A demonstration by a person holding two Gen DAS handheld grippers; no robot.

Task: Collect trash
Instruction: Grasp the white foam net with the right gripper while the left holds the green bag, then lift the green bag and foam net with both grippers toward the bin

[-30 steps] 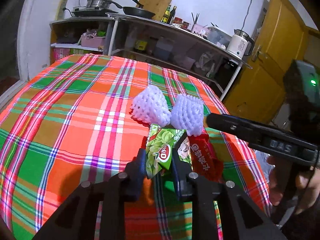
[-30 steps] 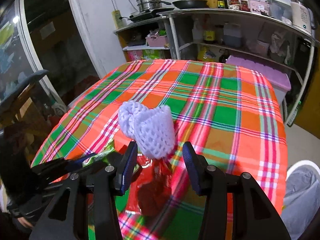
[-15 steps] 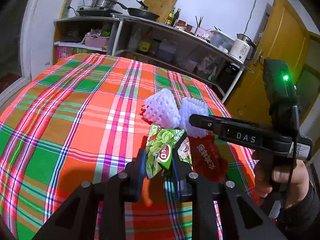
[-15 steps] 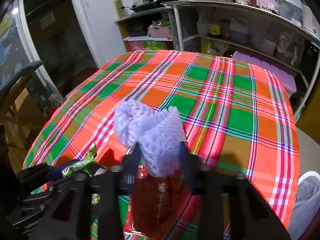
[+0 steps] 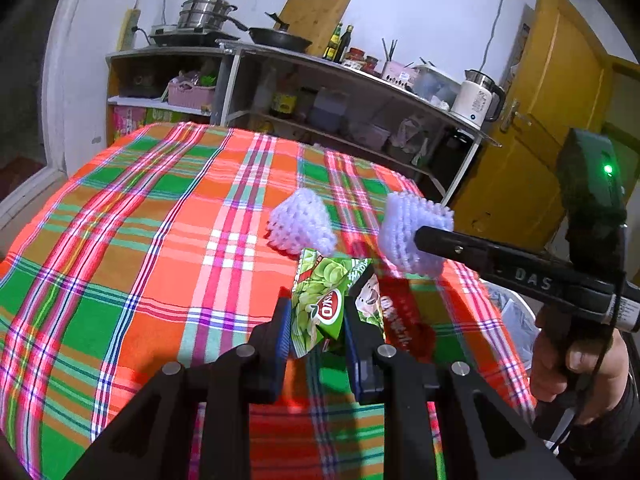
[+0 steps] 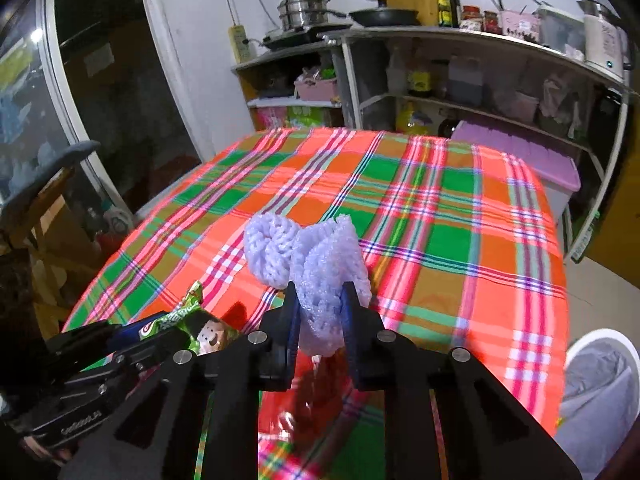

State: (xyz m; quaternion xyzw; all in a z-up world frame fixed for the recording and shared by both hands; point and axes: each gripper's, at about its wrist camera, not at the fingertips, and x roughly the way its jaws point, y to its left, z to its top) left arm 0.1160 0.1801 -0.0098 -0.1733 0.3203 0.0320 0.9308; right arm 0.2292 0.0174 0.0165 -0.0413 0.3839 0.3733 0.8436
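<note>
My left gripper is shut on a green snack wrapper and holds it above the plaid tablecloth. A red wrapper lies on the cloth just right of it. My right gripper is shut on a white foam fruit net, lifted off the cloth; it shows in the left wrist view too. A second foam net lies on the table; in the right wrist view it sits just behind the held one. The left gripper with the green wrapper shows at lower left.
A bin with a grey bag liner stands on the floor past the table's right edge. Kitchen shelves with pots, bottles and a kettle line the far wall. A yellow door is at the right.
My right gripper closed on the nearer foam net and lifted it up and to the right, away from the other net. The left gripper kept its hold on the green wrapper.
</note>
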